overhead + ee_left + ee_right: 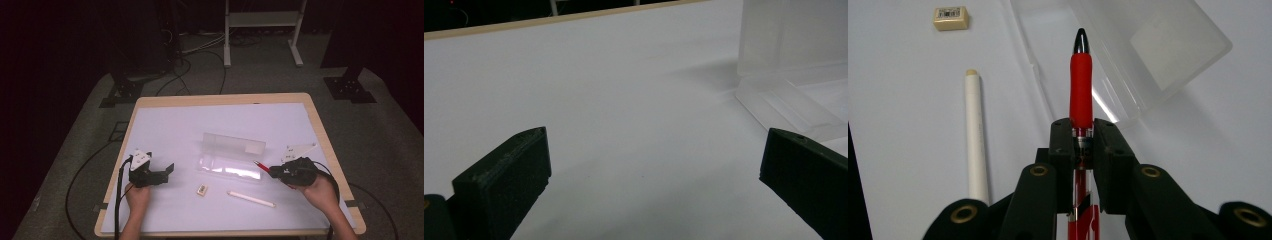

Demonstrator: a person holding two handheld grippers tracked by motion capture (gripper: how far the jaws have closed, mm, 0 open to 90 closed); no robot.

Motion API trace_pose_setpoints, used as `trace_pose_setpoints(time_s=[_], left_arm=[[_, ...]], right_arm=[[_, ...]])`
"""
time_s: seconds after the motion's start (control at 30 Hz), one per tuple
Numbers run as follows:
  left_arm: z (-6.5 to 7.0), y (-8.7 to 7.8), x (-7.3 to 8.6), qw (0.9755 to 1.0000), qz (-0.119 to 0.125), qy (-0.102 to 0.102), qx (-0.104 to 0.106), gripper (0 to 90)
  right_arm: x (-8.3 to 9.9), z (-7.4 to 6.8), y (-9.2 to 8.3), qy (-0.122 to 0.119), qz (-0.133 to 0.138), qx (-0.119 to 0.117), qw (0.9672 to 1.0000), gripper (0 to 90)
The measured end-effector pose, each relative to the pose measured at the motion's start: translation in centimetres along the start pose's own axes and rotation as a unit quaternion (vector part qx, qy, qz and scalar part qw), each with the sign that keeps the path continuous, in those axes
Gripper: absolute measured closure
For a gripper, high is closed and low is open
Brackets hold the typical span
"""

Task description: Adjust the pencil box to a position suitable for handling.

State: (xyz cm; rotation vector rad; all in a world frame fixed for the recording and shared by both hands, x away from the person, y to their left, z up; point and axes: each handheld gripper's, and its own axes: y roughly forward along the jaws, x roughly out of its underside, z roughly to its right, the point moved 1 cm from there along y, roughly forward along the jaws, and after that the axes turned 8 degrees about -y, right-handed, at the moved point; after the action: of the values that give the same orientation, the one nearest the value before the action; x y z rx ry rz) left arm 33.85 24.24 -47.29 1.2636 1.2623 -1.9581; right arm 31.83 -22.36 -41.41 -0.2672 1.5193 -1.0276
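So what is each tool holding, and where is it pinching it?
The right tool pinches a red pen on its barrel, just behind the red grip. The left tool holds nothing.

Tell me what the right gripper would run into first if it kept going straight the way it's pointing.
Probably the open clear plastic case: the right gripper, shut on the red pen, points the pen's tip toward its edge, though depth is hard to judge.

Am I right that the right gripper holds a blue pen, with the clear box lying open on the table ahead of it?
Not quite: the pen is red, not blue, as the right gripper view shows. The rest holds: the right gripper has its jaws shut on it, and the clear box lies open on the table ahead.
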Motion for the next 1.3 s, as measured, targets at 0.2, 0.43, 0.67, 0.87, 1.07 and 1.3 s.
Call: trace_pose_setpoints(time_s=[0.2,0.43,0.67,0.87,1.07,1.3], left_arm=[[0.0,0.0,0.0,1.0,0.0,0.0,0.0,0.0],[0.0,0.0,0.0,1.0,0.0,0.0,0.0,0.0],[0.0,0.0,0.0,1.0,0.0,0.0,0.0,0.0],[0.0,0.0,0.0,1.0,0.0,0.0,0.0,0.0],[0.0,0.0,0.0,1.0,0.001,0.0,0.0,0.0],[0.0,0.0,0.0,1.0,0.001,0.0,0.0,0.0]], right_arm=[[-0.8,0.1,0.3,-0.007,-0.001,-0.004,1.0,78.7],[-1.8,0.3,0.5,-0.013,-0.002,-0.006,0.9999,78.7],[-2.7,0.3,0.9,-0.02,-0.004,-0.009,0.9998,78.8],[-3.3,0.5,1.2,-0.027,-0.005,-0.011,0.9996,78.7],[-3.8,0.7,1.5,-0.031,-0.006,-0.013,0.9994,78.7],[-4.6,0.8,2.0,-0.036,-0.007,-0.016,0.9992,78.7]])
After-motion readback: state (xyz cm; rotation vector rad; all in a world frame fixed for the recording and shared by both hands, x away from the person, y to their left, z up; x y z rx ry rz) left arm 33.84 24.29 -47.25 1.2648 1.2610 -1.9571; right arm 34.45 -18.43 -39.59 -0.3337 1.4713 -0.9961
